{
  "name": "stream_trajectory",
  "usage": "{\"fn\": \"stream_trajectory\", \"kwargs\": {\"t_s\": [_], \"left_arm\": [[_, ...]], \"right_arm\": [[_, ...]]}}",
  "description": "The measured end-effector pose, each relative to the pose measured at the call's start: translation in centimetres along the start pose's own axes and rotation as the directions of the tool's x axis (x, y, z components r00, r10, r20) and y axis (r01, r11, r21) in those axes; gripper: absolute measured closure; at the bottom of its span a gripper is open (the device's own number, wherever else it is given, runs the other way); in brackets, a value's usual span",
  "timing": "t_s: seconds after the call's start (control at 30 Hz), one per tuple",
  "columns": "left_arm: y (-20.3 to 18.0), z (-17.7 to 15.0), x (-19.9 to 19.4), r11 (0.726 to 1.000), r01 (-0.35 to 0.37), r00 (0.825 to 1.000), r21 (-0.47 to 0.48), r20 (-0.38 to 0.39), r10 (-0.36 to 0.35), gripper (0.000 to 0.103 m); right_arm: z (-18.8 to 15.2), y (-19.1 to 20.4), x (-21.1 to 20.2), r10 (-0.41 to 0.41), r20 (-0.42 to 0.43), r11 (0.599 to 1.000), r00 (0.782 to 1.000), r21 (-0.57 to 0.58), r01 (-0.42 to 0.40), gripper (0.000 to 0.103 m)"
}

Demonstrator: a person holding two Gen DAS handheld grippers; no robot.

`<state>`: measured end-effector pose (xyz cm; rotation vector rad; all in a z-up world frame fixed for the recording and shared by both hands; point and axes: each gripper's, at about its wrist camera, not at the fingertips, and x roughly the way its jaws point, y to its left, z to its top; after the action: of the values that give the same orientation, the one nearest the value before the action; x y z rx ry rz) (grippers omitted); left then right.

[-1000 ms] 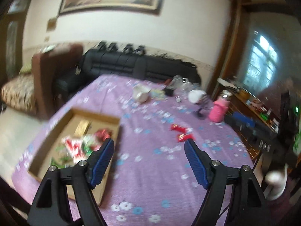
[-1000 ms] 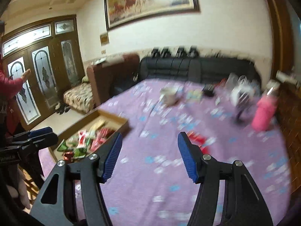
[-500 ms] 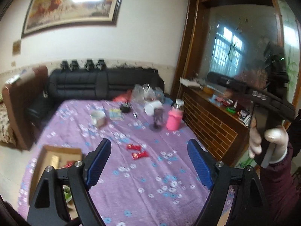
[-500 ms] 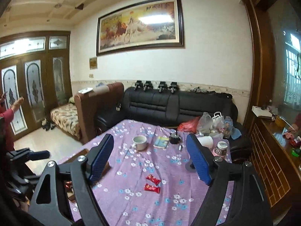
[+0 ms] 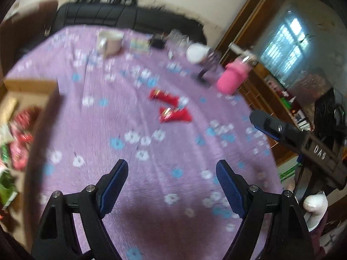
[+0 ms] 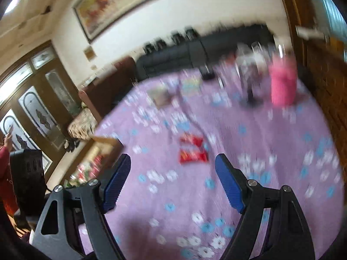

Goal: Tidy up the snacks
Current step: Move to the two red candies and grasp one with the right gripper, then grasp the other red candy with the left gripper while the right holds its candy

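Observation:
Two red snack packets [image 5: 171, 108] lie side by side in the middle of the purple flowered tablecloth; they also show in the right wrist view [image 6: 192, 149]. A cardboard box [image 5: 32, 99] holding several snack packs sits at the table's left edge, and its corner shows in the right wrist view [image 6: 106, 145]. My left gripper [image 5: 171, 179] is open and empty above the cloth, short of the packets. My right gripper [image 6: 173, 173] is open and empty, just short of the packets; it also shows at the right in the left wrist view [image 5: 282, 130].
A pink bottle [image 5: 233, 80], a white mug [image 5: 109, 41], a booklet [image 5: 139, 45], a glass and other small items stand at the table's far side. A black sofa [image 5: 130, 19] lies beyond. A wooden sideboard [image 5: 282, 86] stands to the right.
Both grippers have dropped and tilted down toward the table, closer to the two red packets. Both views are motion-blurred. The jaws stayed open.

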<state>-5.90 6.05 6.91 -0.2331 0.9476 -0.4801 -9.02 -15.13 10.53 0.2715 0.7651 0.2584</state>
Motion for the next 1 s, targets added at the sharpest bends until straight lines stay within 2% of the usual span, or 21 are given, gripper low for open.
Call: {"fn": "stream_trajectory", "kwargs": {"t_s": [0.13, 0.23, 0.3, 0.37, 0.43, 0.5, 0.6, 0.63, 0.67, 0.73, 0.77, 0.8, 0.87, 0.9, 0.97, 1.0], "left_arm": [[1.3, -0.1, 2.5, 1.000, -0.008, 0.999, -0.020, -0.046, 0.007, 0.020], [1.8, -0.5, 3.8, 0.999, -0.041, 0.997, 0.002, -0.065, 0.041, 0.020], [2.3, -0.7, 4.6, 0.999, -0.053, 0.996, 0.000, -0.078, 0.053, 0.020], [2.2, -0.8, 4.6, 0.998, -0.066, 0.996, 0.019, -0.063, 0.067, 0.020], [2.1, -0.9, 4.7, 0.997, -0.072, 0.996, 0.031, -0.058, 0.073, 0.020], [2.3, -1.2, 4.6, 0.999, -0.046, 0.998, 0.017, -0.032, 0.046, 0.014], [2.9, -1.8, 4.1, 1.000, 0.017, 0.999, -0.007, 0.029, -0.017, 0.008], [3.1, -1.9, 4.0, 0.999, 0.032, 0.999, -0.009, 0.031, -0.031, 0.007], [3.2, -1.8, 4.0, 0.999, 0.044, 0.999, -0.007, 0.024, -0.044, 0.006], [3.3, -1.8, 4.0, 0.997, 0.080, 0.997, -0.013, 0.025, -0.080, 0.002], [3.5, -1.8, 4.0, 0.994, 0.103, 0.994, -0.023, 0.029, -0.102, 0.001], [3.8, -2.0, 3.7, 0.992, 0.119, 0.992, -0.036, 0.035, -0.117, 0.002], [4.5, -2.0, 3.4, 0.984, 0.156, 0.987, -0.082, 0.049, -0.153, 0.002], [4.7, -2.0, 3.3, 0.982, 0.163, 0.986, -0.097, 0.048, -0.159, 0.002], [4.9, -2.1, 2.9, 0.981, 0.153, 0.988, -0.121, 0.042, -0.149, 0.002], [5.0, -2.3, 2.5, 0.982, 0.134, 0.991, -0.130, 0.037, -0.130, 0.002]], "right_arm": [[-0.5, -2.3, 3.8, -0.059, -0.073, 0.998, 0.996, 0.015, 0.061, 0.022], [-0.5, -2.6, 6.6, -0.063, -0.108, 0.998, 0.992, -0.001, 0.063, 0.023], [-0.3, -2.2, 8.7, -0.066, -0.129, 0.998, 0.989, -0.007, 0.065, 0.027], [0.6, -1.8, 10.4, -0.068, -0.132, 0.998, 0.989, -0.006, 0.068, 0.029], [2.6, -0.8, 12.8, -0.081, -0.134, 0.996, 0.988, -0.052, 0.074, 0.029], [4.1, 0.2, 15.0, -0.120, -0.143, 0.989, 0.982, -0.106, 0.106, 0.034], [5.9, 1.3, 18.4, -0.134, -0.192, 0.982, 0.972, -0.156, 0.105, 0.041], [6.1, 1.6, 19.6, -0.132, -0.217, 0.982, 0.967, -0.165, 0.097, 0.044], [6.1, 1.9, 20.4, -0.132, -0.240, 0.981, 0.962, -0.172, 0.091, 0.052], [5.8, 2.5, 21.6, -0.150, -0.279, 0.976, 0.949, -0.197, 0.096, 0.058], [5.5, 2.8, 21.5, -0.147, -0.279, 0.975, 0.949, -0.202, 0.092, 0.061], [5.1, 3.0, 21.3, -0.108, -0.302, 0.981, 0.947, -0.184, 0.054, 0.068], [4.3, 3.2, 20.7, -0.004, -0.362, 0.993, 0.932, -0.113, -0.039, 0.076], [3.6, 3.3, 20.3, 0.056, -0.400, 0.993, 0.915, -0.072, -0.092, 0.076], [2.3, 3.7, 19.4, 0.211, -0.475, 0.972, 0.854, 0.009, -0.236, 0.076], [2.0, 3.6, 18.2, 0.271, -0.469, 0.957, 0.840, 0.037, -0.288, 0.076]]}}
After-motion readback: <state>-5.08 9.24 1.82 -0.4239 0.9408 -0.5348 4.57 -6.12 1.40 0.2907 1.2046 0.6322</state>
